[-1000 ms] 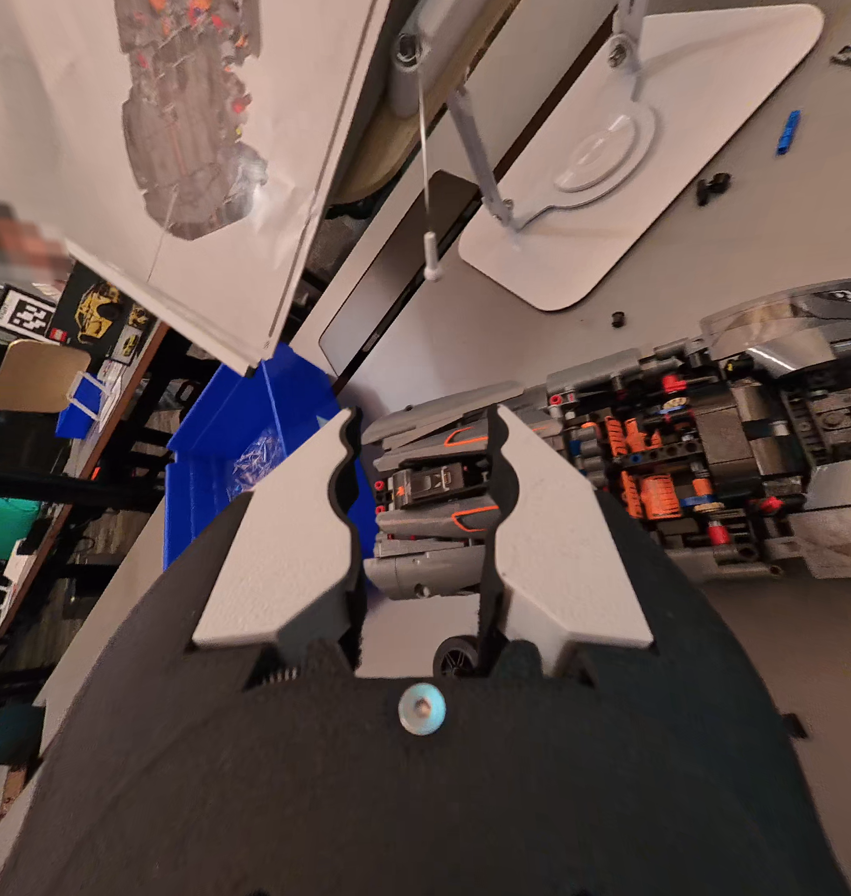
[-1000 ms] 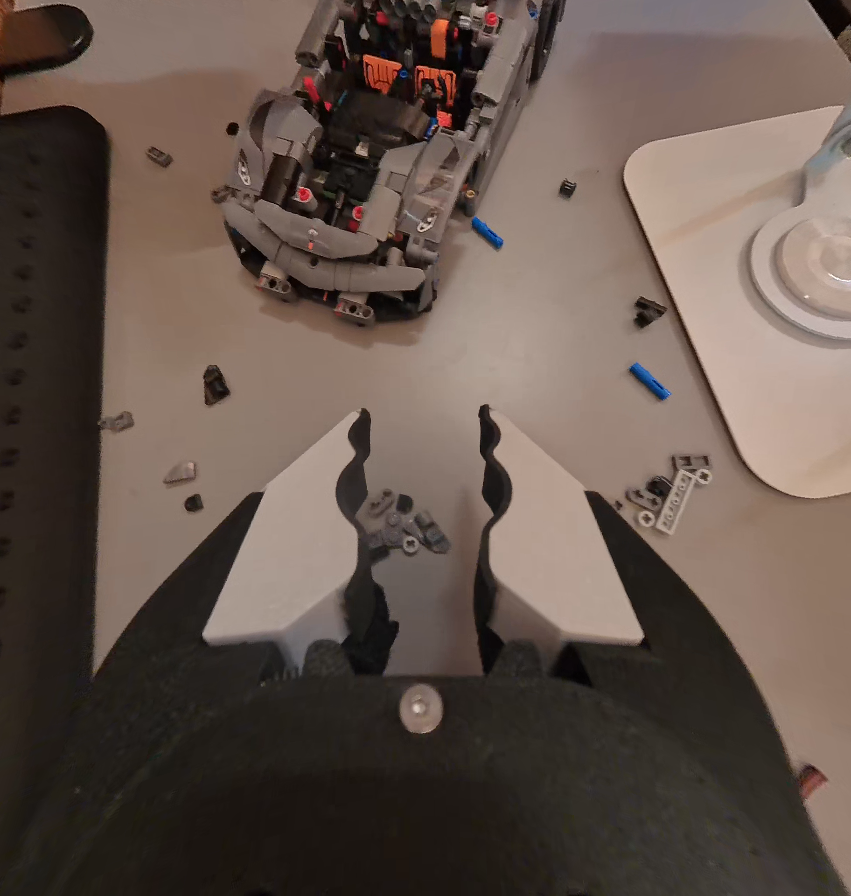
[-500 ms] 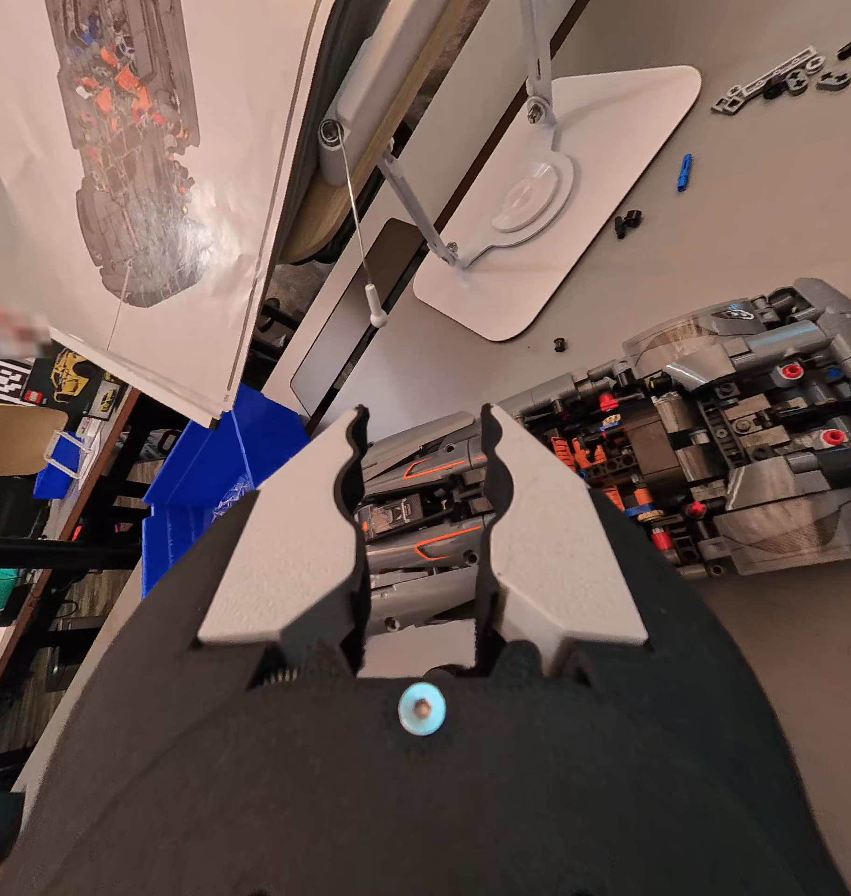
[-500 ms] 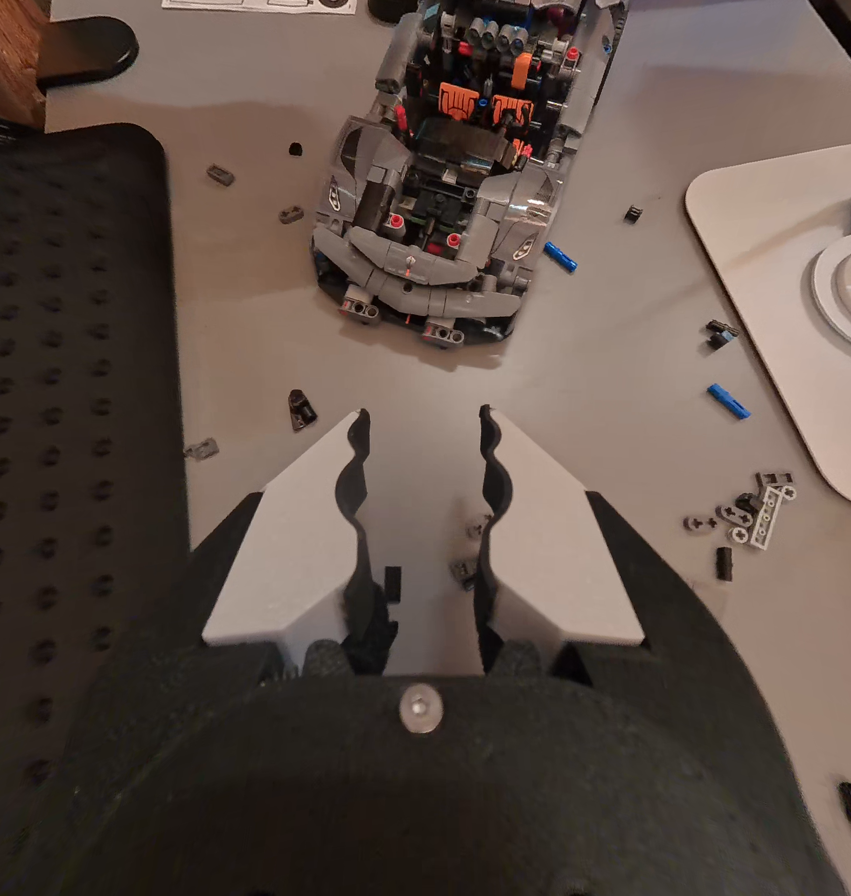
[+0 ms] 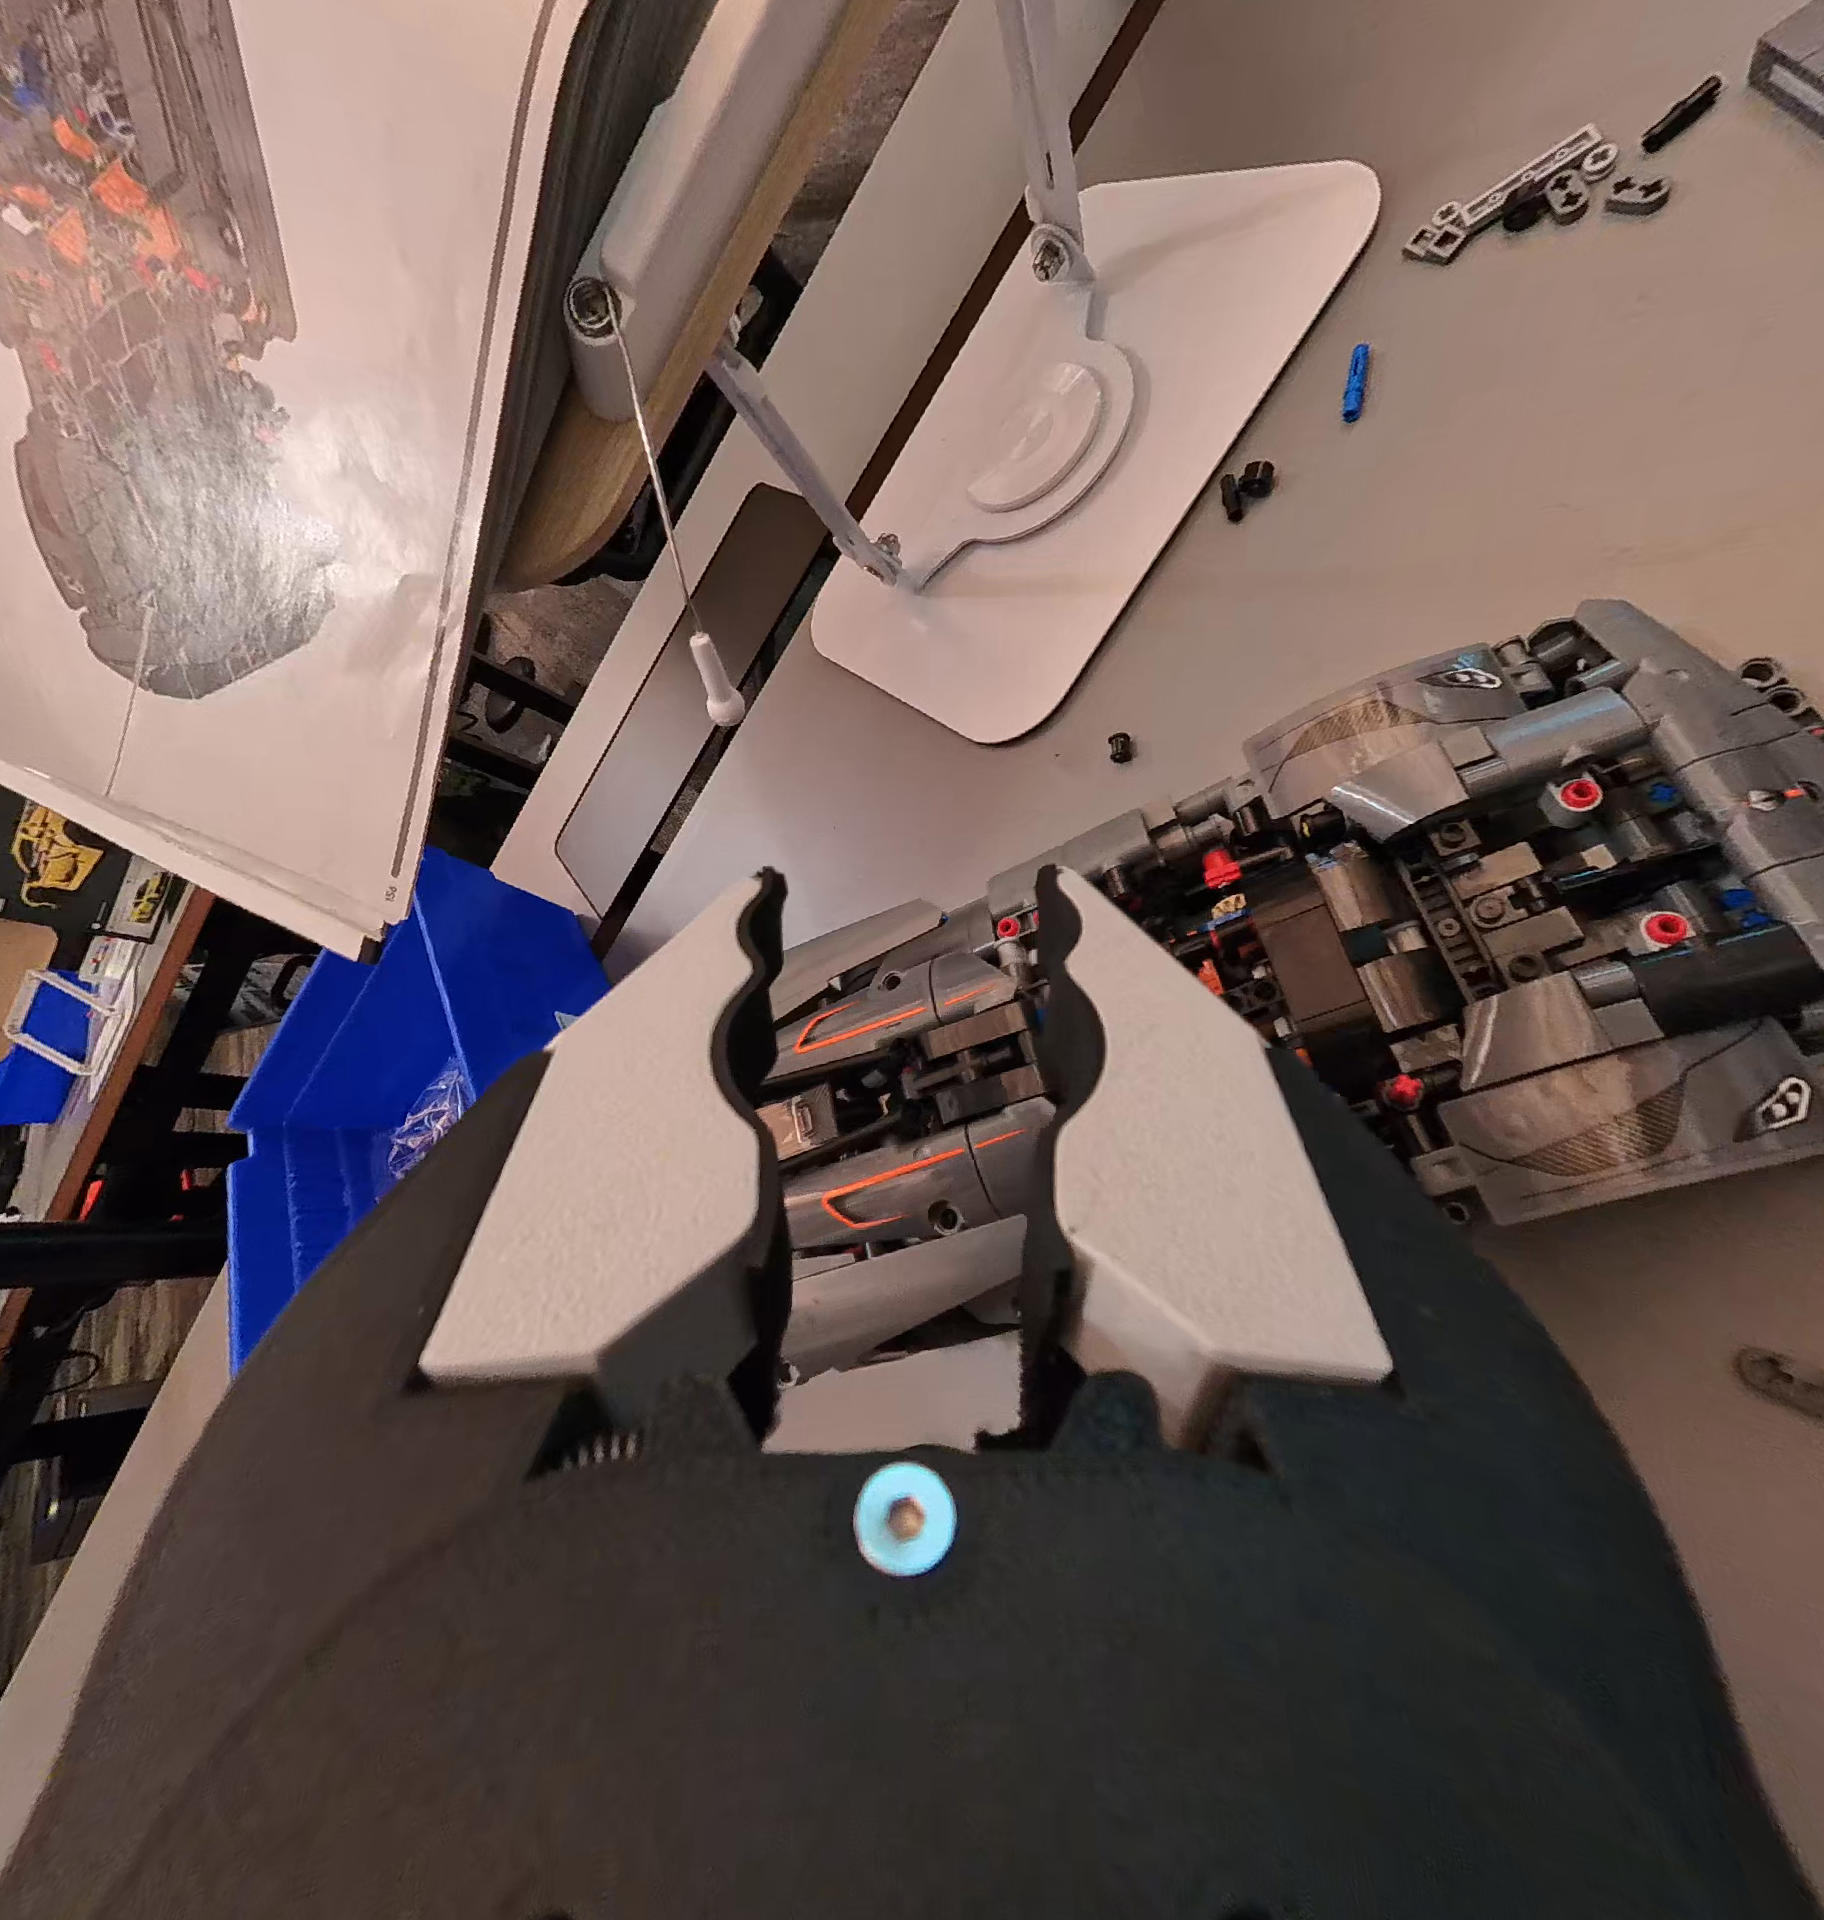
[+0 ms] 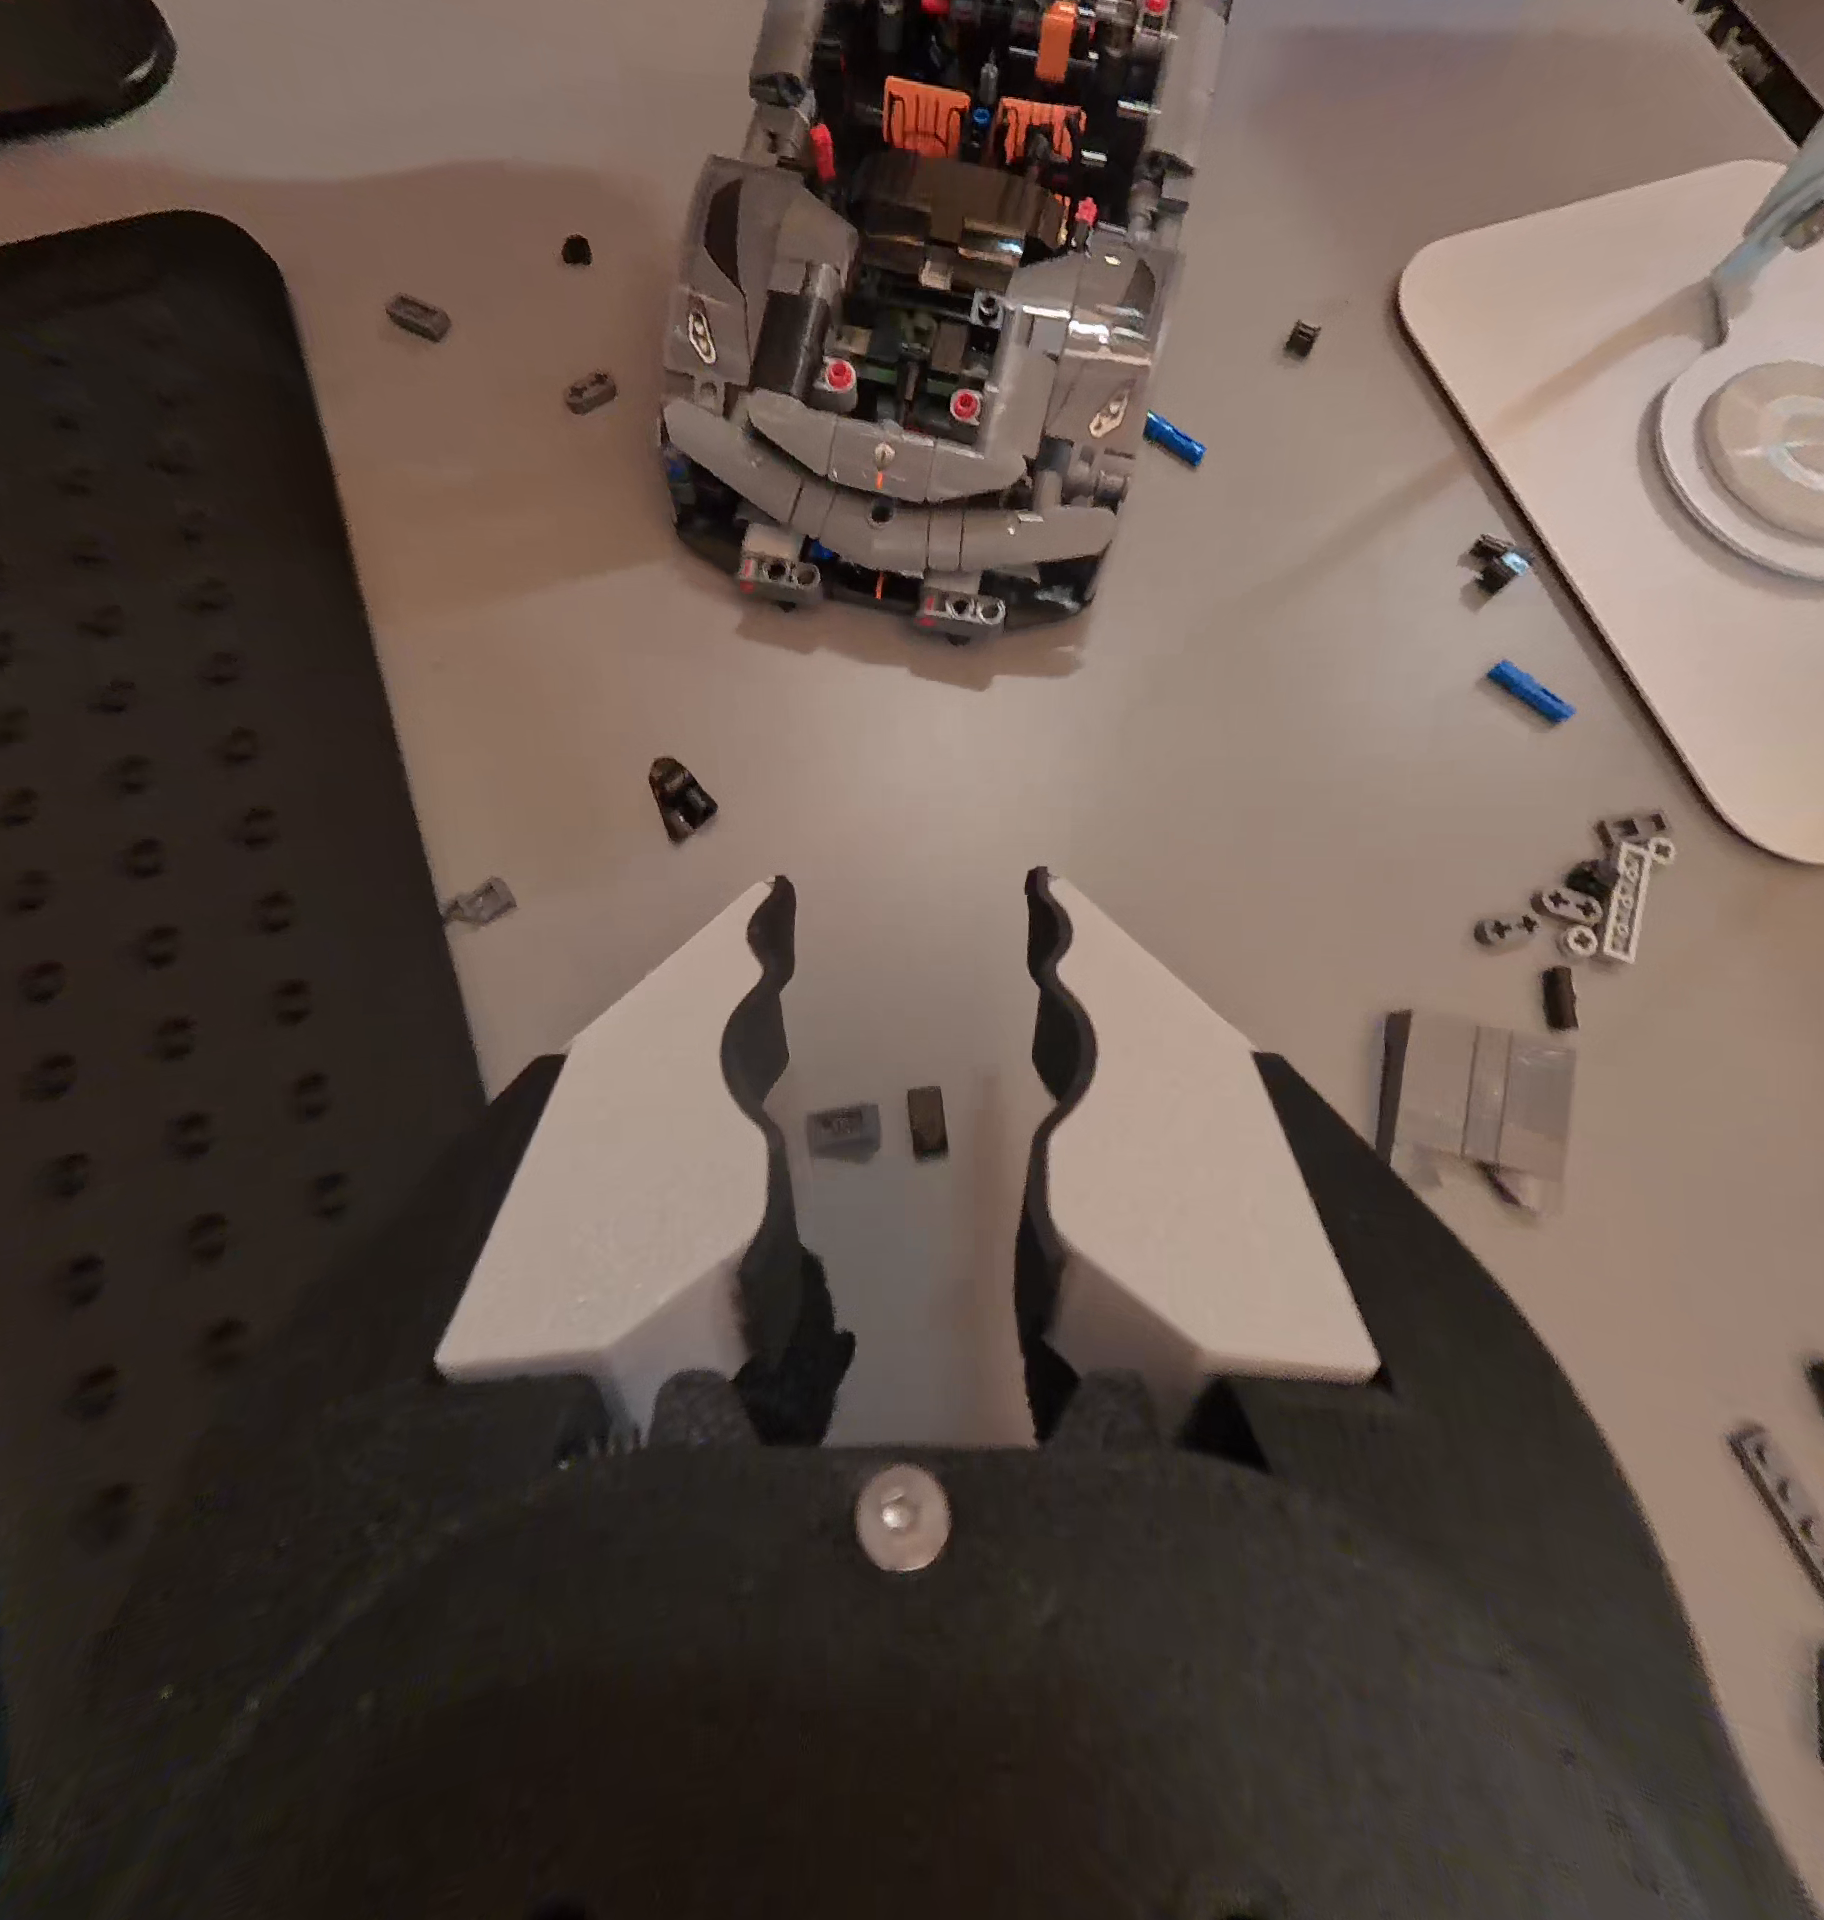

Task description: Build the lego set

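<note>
While both grippers are open and hold nothing, the work is, I judge, at the step of choosing the next small piece. The right gripper (image 6: 903,883) hangs above the grey table (image 6: 1199,748) with its fingers apart, and between them two loose pieces lie on the table: a small grey piece (image 6: 843,1129) and a small black piece (image 6: 926,1120) just beside it. More loose parts, among them a blue pin (image 6: 1529,690), lie to the right near the white stand base (image 6: 1573,436). Farther ahead stands the lego car (image 6: 913,343), well apart from this gripper, its nose toward the camera.

The left gripper (image 5: 903,888) is also open, and the rear of the lego car (image 5: 1407,956) shows in the gap between its fingers; I cannot tell if they touch it. Beyond are blue bins (image 5: 368,1049) and the instruction page (image 5: 222,416) on the stand.

The two small pieces lie close together, so closing on one may push away the other or catch both. If the left gripper presses on the car, loose panels could come off.

The far part of the car is cut off in the right view, the exact shape of the small pieces is hard to see, and the height of each gripper above the table is unclear.
</note>
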### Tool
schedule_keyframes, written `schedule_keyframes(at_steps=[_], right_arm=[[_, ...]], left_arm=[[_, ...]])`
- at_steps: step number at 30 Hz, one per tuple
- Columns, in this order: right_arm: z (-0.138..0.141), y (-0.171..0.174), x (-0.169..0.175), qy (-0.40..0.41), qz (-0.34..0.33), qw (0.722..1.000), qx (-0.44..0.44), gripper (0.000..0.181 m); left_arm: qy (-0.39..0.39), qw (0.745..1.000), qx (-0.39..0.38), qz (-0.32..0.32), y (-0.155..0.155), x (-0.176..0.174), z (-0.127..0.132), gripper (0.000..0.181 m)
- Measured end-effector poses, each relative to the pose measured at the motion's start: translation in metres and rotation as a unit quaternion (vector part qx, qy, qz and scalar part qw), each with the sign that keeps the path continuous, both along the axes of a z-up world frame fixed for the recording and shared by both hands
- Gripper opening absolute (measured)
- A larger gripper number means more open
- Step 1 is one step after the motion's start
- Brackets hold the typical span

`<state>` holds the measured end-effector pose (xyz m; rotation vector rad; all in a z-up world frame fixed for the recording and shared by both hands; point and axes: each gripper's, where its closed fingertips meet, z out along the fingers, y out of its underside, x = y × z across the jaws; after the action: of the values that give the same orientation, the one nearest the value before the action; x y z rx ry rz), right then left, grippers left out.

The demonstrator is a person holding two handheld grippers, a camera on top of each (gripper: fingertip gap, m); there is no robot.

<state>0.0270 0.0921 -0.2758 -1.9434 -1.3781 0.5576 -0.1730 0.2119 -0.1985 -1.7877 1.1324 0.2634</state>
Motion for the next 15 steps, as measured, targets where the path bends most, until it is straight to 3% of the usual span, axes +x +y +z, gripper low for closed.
schedule_keyframes(at_steps=[8, 15], right_arm=[[-0.016, 0.024, 0.036, -0.031, -0.046, 0.998, -0.020, 0.036], [-0.021, 0.028, 0.027, -0.004, -0.012, 0.999, -0.052, 0.027]], left_arm=[[0.014, 1.000, -0.012, -0.023, -0.007, 0.010, -0.006, 0.046], [0.025, 0.999, -0.020, -0.031, -0.006, 0.015, -0.013, 0.045]])
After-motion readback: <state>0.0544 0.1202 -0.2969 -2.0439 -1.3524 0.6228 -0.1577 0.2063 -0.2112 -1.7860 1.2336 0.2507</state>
